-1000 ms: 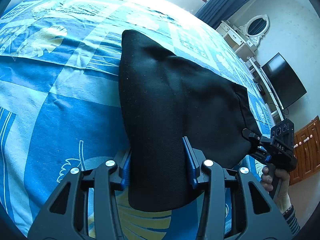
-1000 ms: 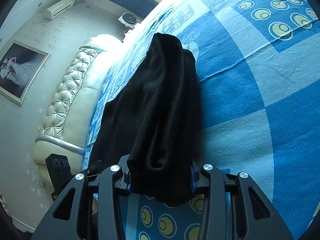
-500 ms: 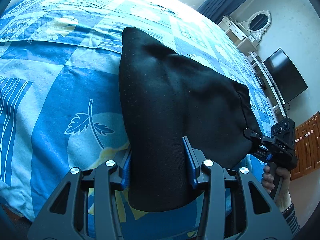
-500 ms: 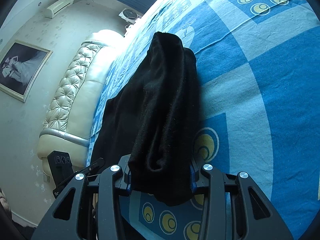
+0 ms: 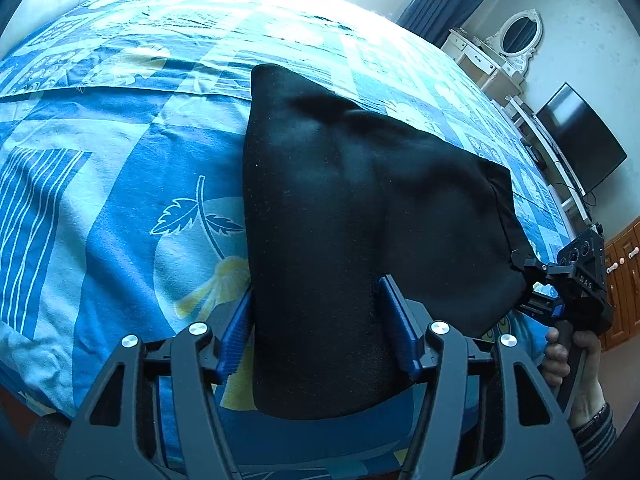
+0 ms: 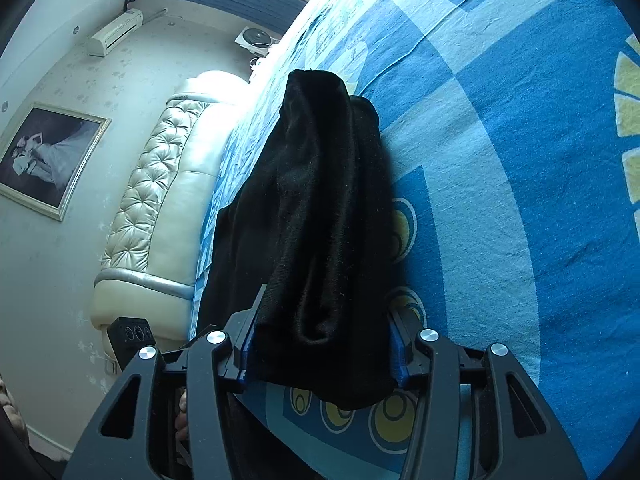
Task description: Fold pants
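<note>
Black pants (image 5: 360, 220) between both tools' just-widened jaws, above blue patterned bedsheet (image 5: 120, 208); tufted headboard (image 6: 160, 184) beyond.

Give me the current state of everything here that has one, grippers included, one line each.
black pants: folded over, draped on the bed, near end between both grippers.
left gripper: jaws just been opening, blue pads standing off the cloth.
right gripper: jaws just been opening, cloth between them; contact unclear.
bedsheet: spread, lightly wrinkled.
television: screen dark.
</note>
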Available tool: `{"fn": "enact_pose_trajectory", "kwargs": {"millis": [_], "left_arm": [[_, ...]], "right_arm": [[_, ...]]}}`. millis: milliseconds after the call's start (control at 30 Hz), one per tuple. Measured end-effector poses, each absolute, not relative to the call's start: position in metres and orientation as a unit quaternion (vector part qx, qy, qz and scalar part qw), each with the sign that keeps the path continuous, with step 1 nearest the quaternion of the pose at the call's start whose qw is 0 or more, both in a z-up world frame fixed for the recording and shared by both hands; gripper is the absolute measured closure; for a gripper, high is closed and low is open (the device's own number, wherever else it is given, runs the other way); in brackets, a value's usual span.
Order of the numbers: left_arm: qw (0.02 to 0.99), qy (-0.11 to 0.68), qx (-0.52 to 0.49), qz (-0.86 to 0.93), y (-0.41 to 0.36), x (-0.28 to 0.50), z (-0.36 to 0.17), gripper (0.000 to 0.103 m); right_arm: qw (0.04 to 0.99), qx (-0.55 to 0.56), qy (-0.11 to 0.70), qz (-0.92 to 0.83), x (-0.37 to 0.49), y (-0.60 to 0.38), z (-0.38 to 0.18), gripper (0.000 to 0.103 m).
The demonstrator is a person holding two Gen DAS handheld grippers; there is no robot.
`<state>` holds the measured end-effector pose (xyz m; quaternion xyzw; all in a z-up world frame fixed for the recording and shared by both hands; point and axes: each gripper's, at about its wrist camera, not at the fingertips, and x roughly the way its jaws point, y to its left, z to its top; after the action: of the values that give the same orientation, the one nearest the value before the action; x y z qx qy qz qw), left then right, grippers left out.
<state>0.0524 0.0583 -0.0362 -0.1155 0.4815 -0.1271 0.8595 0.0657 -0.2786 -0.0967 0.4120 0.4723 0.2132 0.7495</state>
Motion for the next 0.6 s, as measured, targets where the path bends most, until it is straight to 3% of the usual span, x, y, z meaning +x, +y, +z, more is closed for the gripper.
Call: {"fn": "enact_pose_trajectory", "kwargs": {"millis": [167, 267, 600], "left_arm": [[0.883, 0.458, -0.056, -0.090, 0.045, 0.032, -0.022, 0.018], [0.887, 0.455, -0.038, -0.071, 0.039, 0.022, -0.017, 0.017], [0.904, 0.426, 0.027, -0.015, 0.018, -0.016, -0.003, 0.012]], "right_arm": [[0.797, 0.336, 0.477, 0.154, 0.050, -0.264, -0.074, 0.035], [0.821, 0.288, 0.481, 0.106, 0.037, -0.257, -0.061, 0.028], [0.862, 0.150, 0.481, 0.046, 0.004, -0.227, -0.039, 0.027]]}}
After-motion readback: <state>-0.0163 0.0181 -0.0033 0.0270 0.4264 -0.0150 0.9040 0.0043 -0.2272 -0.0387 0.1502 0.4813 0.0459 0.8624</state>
